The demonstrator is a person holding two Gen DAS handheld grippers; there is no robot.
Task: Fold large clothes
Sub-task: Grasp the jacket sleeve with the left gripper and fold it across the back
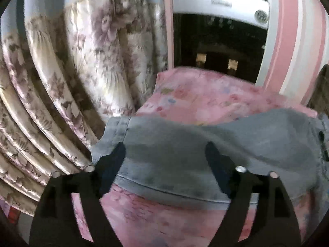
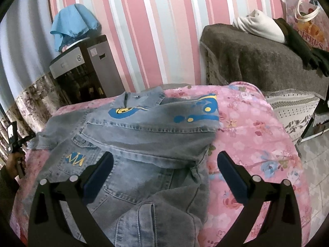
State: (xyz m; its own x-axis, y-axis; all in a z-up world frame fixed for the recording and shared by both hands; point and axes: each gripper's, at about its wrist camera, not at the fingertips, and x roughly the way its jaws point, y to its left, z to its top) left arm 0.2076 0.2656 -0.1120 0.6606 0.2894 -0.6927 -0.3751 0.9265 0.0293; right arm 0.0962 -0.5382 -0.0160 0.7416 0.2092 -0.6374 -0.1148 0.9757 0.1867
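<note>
A light-blue denim jacket [image 2: 144, 127] with blue and yellow prints lies partly folded on a pink floral bedsheet [image 2: 257, 135], one panel turned over the front. My right gripper [image 2: 165, 156] hovers open above the jacket's near right part, with nothing between its fingers. In the left wrist view a hemmed denim edge [image 1: 205, 144] stretches across the sheet [image 1: 195, 98]. My left gripper [image 1: 164, 152] stands open over it, fingers wide apart, with the cloth lying below and between them. At the far left of the right wrist view a hand [image 2: 14, 164] holds the black left tool.
A floral curtain [image 1: 82, 72] hangs left of the bed. A dark water dispenser [image 2: 86, 65] with a blue cloth [image 2: 72, 22] on top stands against the striped wall. A brown-covered seat [image 2: 257, 61] holding a white garment [image 2: 259, 26] is at right, above tiled floor [image 2: 314, 154].
</note>
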